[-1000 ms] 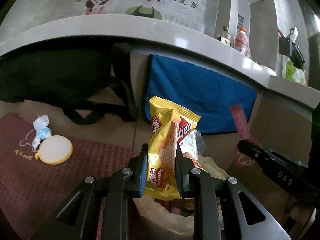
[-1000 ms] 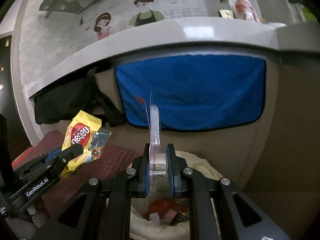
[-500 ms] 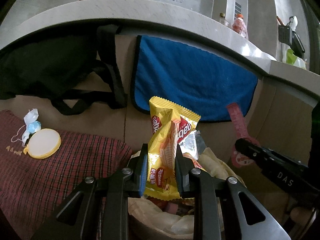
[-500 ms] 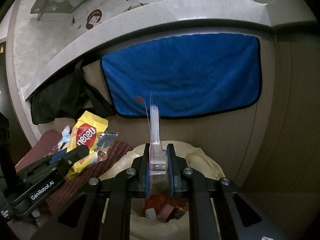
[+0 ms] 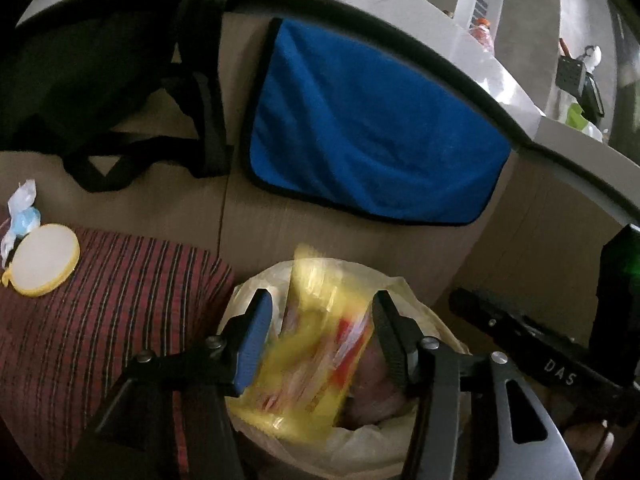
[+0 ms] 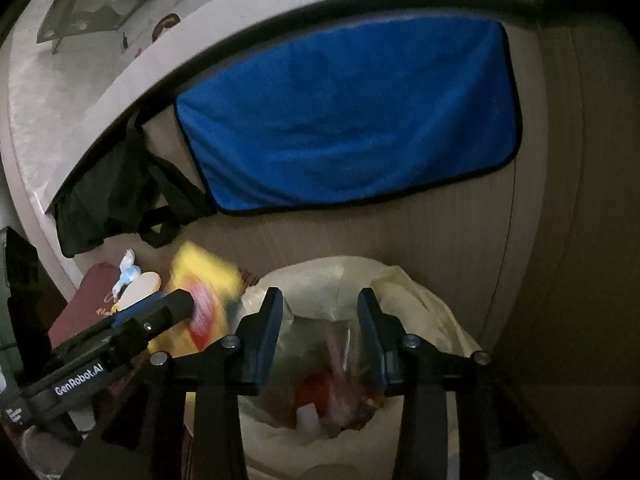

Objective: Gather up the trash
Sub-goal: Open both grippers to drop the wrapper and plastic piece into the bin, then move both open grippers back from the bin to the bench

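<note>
At centre frame you see a yellow wrapper (image 5: 316,344) with red and white print, blurred, over a pale cream bin liner (image 5: 404,292). Your pads (image 5: 252,344) are blue on black fingers. Above hangs a blue towel (image 5: 372,128) edged in black; lower left, a dark red striped cloth (image 5: 100,304) bears a yellow-rimmed white disc (image 5: 42,258).

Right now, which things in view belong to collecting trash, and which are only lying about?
Belong to the job:
- yellow snack wrapper, loose between the open left hand-held gripper
- clear plastic piece, falling between the open right hand-held gripper
- lined trash bin

Lying about:
- blue towel
- black bag
- round yellow lid
- red striped cloth
</note>
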Demonstrator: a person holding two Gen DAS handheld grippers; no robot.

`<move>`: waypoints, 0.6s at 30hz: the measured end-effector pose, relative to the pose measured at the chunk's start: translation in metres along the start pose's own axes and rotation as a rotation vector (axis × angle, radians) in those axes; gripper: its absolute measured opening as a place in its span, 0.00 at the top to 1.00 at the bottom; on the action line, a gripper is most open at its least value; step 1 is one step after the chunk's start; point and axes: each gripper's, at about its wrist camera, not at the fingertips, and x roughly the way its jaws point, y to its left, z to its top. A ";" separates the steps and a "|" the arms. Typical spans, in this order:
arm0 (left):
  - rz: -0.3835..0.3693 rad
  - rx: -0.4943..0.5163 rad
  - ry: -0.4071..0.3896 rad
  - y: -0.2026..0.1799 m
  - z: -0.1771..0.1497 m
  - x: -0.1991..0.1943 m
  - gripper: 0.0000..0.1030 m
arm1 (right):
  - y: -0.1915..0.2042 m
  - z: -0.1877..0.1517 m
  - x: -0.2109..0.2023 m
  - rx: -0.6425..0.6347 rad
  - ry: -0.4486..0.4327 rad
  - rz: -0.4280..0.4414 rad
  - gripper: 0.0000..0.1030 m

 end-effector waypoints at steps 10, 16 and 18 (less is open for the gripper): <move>0.013 -0.073 -0.011 0.023 0.012 -0.015 0.49 | 0.014 0.004 -0.010 -0.021 -0.010 -0.036 0.64; 0.041 -0.105 -0.034 0.047 0.018 -0.033 0.48 | 0.042 0.011 -0.011 -0.058 -0.017 -0.027 0.64; 0.052 -0.115 -0.043 0.057 0.021 -0.040 0.49 | 0.054 0.012 -0.009 -0.074 -0.015 -0.019 0.64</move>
